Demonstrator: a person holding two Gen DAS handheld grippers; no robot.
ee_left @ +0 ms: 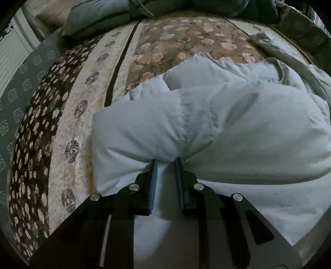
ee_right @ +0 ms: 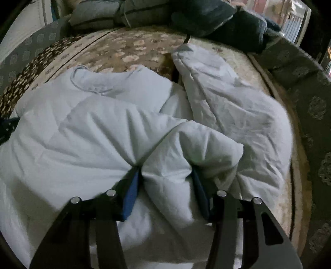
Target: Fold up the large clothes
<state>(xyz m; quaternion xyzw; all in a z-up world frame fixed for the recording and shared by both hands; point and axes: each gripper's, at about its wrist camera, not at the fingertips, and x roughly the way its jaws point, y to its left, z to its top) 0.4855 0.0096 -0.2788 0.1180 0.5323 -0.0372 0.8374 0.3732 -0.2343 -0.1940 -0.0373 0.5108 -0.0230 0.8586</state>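
Note:
A large pale blue padded garment (ee_left: 238, 124) lies bunched on the flowered bed cover (ee_left: 169, 41). My left gripper (ee_left: 165, 163) is shut on a fold at its near edge; cloth is pinched between the blue pads (ee_left: 153, 182). In the right wrist view the same garment (ee_right: 93, 128) fills the middle, with one part (ee_right: 227, 95) stretching toward the far right. My right gripper (ee_right: 165, 173) holds a thick bulge of the cloth between its pads (ee_right: 130, 194), jaws fairly wide around it.
Grey-blue pillows (ee_left: 97, 18) and a dark blanket (ee_right: 217, 20) lie at the far end of the bed. A grey patterned bed skirt (ee_right: 310, 107) runs along the right edge. A white slatted door (ee_left: 12, 53) stands at the far left.

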